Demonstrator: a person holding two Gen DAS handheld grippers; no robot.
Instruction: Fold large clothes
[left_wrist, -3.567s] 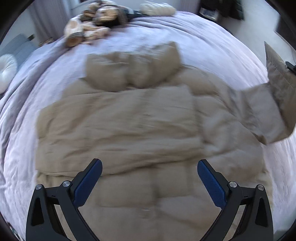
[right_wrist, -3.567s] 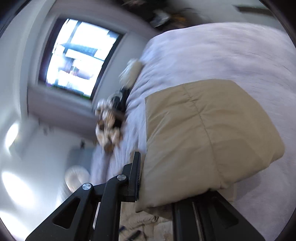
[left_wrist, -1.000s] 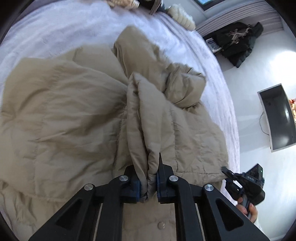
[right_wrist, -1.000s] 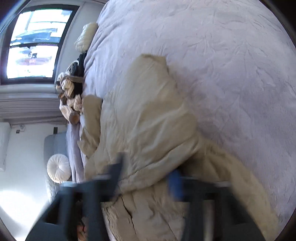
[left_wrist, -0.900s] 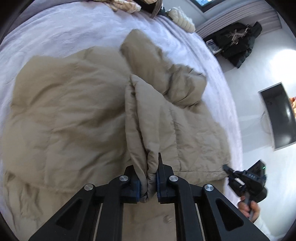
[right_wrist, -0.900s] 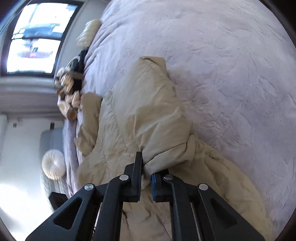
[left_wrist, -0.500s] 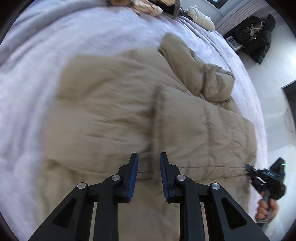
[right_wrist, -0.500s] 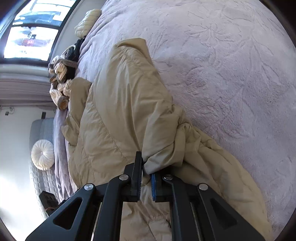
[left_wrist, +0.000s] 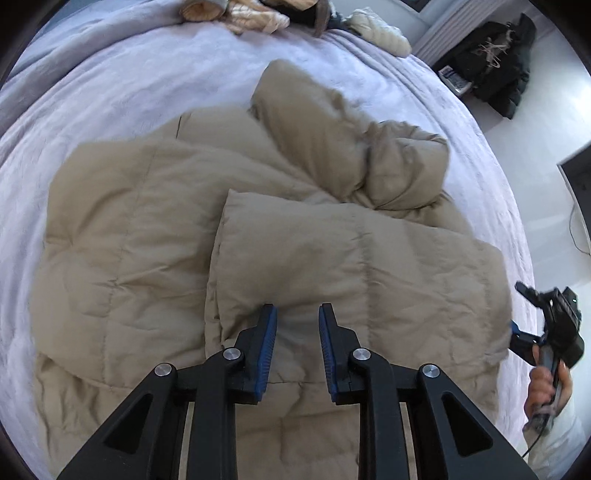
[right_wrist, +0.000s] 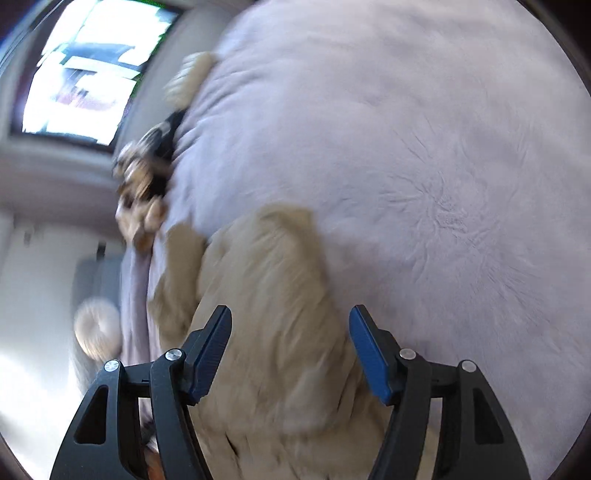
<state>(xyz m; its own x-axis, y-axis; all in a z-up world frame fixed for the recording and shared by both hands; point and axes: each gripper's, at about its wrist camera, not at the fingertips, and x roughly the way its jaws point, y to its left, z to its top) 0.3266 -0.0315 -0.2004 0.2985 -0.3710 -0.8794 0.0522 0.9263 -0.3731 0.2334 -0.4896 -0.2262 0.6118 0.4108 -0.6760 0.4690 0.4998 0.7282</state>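
Note:
A large beige puffer jacket (left_wrist: 155, 236) lies spread on the lavender bed (left_wrist: 110, 88). Its right sleeve (left_wrist: 351, 258) is folded across the body, and the hood (left_wrist: 354, 147) is bunched at the far end. My left gripper (left_wrist: 295, 314) is open and empty just above the folded sleeve. My right gripper (right_wrist: 290, 332) is open wide and empty above the jacket's edge (right_wrist: 266, 295); that view is blurred. The right gripper also shows in the left wrist view (left_wrist: 546, 321), held in a hand at the bed's right side.
A heap of other clothes (left_wrist: 258, 14) lies at the far end of the bed, also in the right wrist view (right_wrist: 144, 177). A dark garment (left_wrist: 495, 62) sits on the floor at the far right. A window (right_wrist: 85, 70) is beyond the bed.
Both grippers have let go of the jacket and opened. The sleeve that the left gripper held now lies flat across the body. The right gripper has pulled back from the jacket's edge.

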